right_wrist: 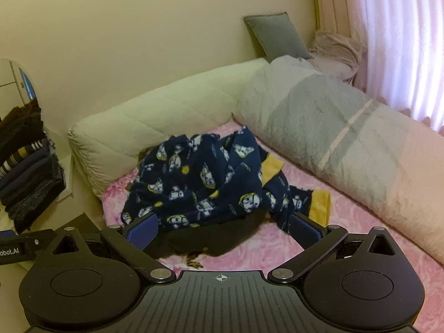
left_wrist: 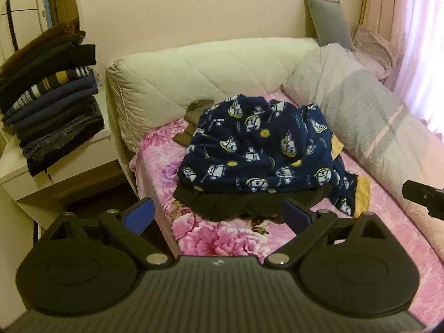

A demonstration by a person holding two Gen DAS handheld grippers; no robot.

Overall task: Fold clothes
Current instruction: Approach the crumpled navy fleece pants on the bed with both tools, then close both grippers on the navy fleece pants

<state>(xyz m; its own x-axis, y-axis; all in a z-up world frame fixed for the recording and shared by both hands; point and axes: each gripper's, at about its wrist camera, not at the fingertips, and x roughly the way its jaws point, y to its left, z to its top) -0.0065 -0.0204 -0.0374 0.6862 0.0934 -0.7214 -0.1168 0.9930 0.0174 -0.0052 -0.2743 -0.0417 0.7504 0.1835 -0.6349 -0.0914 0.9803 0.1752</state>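
A crumpled navy fleece garment (left_wrist: 258, 144) (right_wrist: 205, 180) with white cartoon prints and yellow cuffs lies heaped on the pink floral bed sheet (left_wrist: 216, 238) (right_wrist: 266, 252). A black garment (left_wrist: 230, 205) (right_wrist: 205, 238) sticks out from under its near edge. My left gripper (left_wrist: 217, 215) is open just short of the pile, nothing between its blue pads. My right gripper (right_wrist: 222, 229) is open too, its pads either side of the pile's near edge. The right gripper's tip (left_wrist: 424, 194) shows at the right of the left wrist view.
A stack of folded dark clothes (left_wrist: 52, 94) (right_wrist: 25, 163) rests on a white bedside table (left_wrist: 55, 163) at the left. A cream padded headboard (left_wrist: 199, 72) backs the bed. A rolled grey-pink duvet (left_wrist: 369, 122) (right_wrist: 333, 138) runs along the right, with a grey cushion (left_wrist: 327, 19) and curtain (right_wrist: 402, 41) behind.
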